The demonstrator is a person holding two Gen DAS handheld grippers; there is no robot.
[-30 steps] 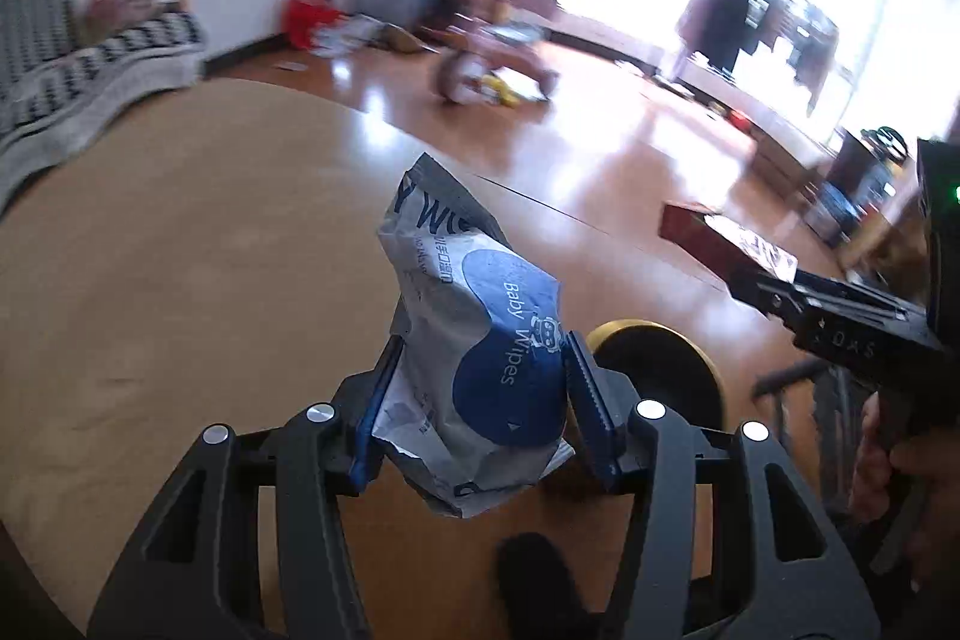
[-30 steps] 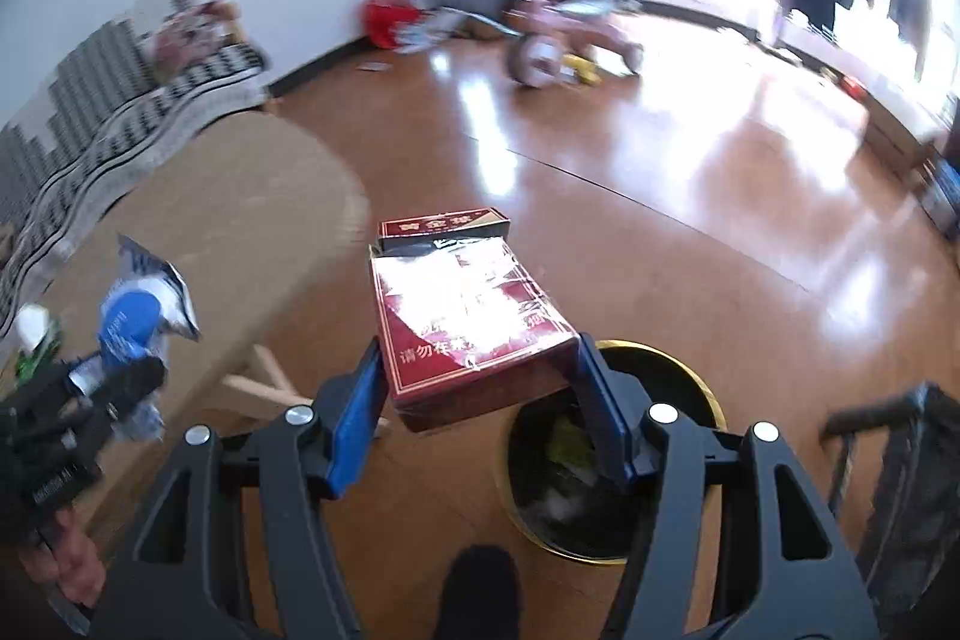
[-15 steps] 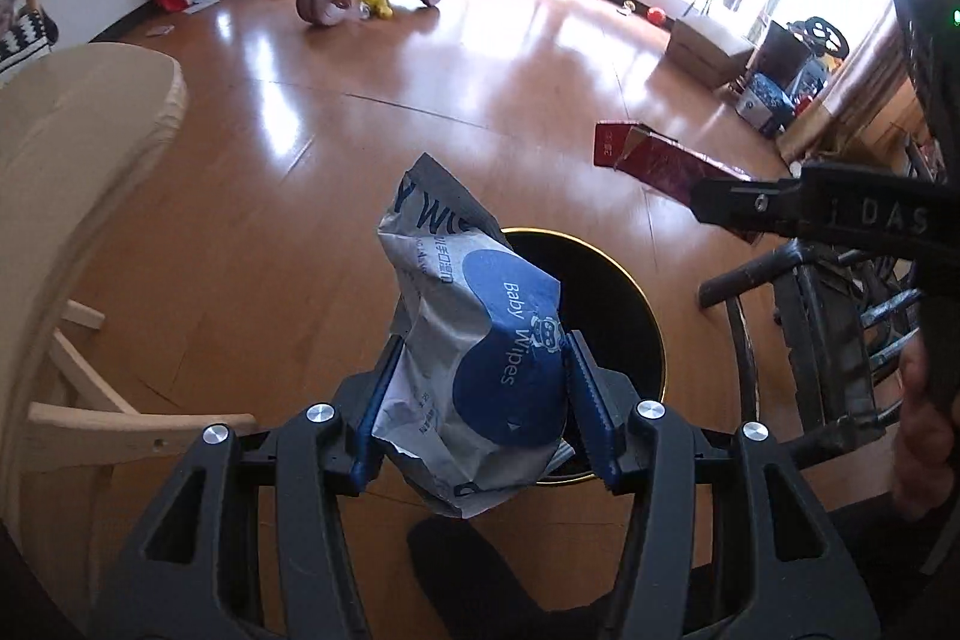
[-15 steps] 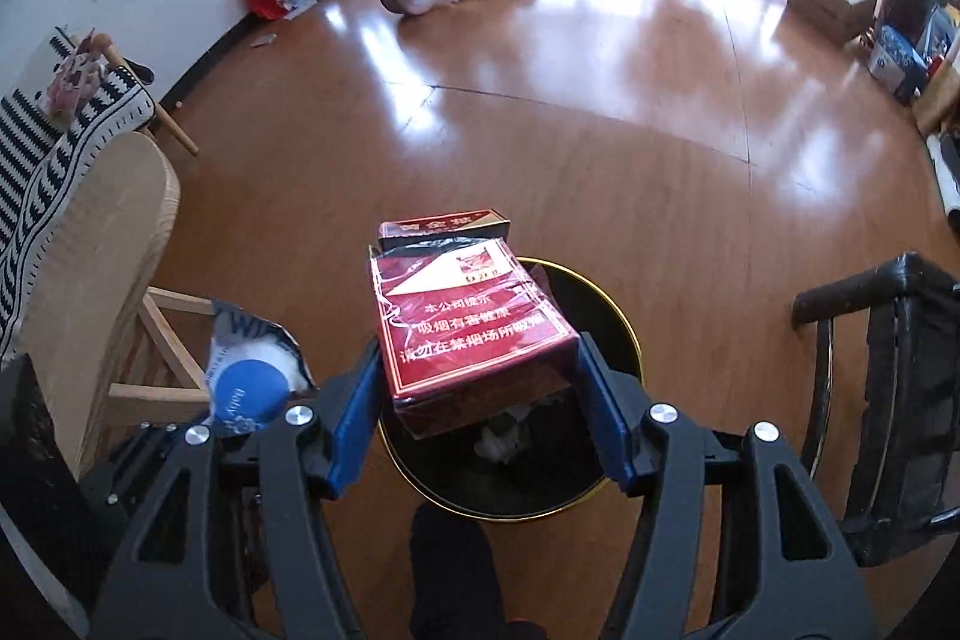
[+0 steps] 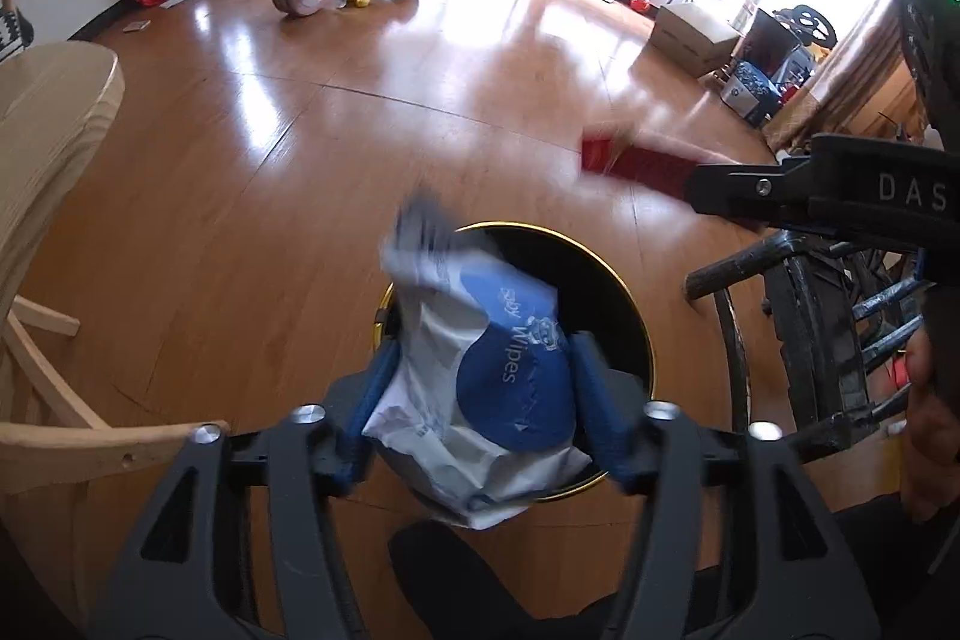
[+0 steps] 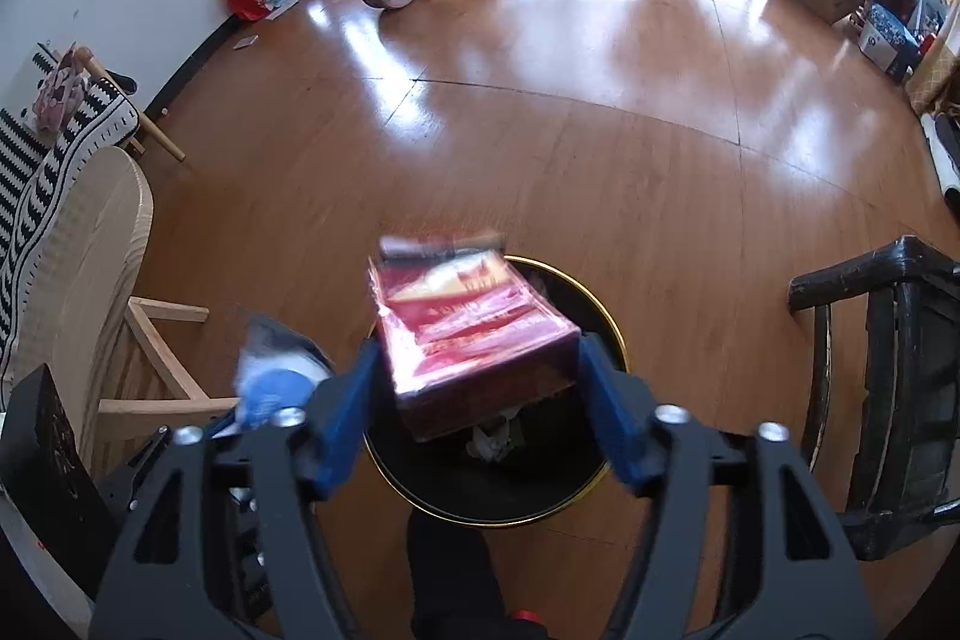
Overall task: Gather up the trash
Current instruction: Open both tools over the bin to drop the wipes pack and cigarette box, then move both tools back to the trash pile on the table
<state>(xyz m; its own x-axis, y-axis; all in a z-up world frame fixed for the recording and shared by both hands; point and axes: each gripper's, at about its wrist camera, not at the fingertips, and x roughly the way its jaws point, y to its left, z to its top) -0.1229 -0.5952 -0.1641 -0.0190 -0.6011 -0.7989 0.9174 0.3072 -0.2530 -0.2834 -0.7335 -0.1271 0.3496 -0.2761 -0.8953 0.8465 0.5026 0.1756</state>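
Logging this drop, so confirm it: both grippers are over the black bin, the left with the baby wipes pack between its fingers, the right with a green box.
One slip: the box between the fingers of the right gripper is red, as the right wrist view shows. The rest stands: both are over the black bin, and the baby wipes pack is in the left gripper. Both jaws have just been opening.

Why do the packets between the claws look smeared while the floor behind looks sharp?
Left wrist view: the white-and-blue baby wipes pack is motion-blurred, dropping between opened pads. Right wrist view: the red cardboard box smears likewise. Both views: window glare streaks the wooden floor, and the fisheye bends its seams.
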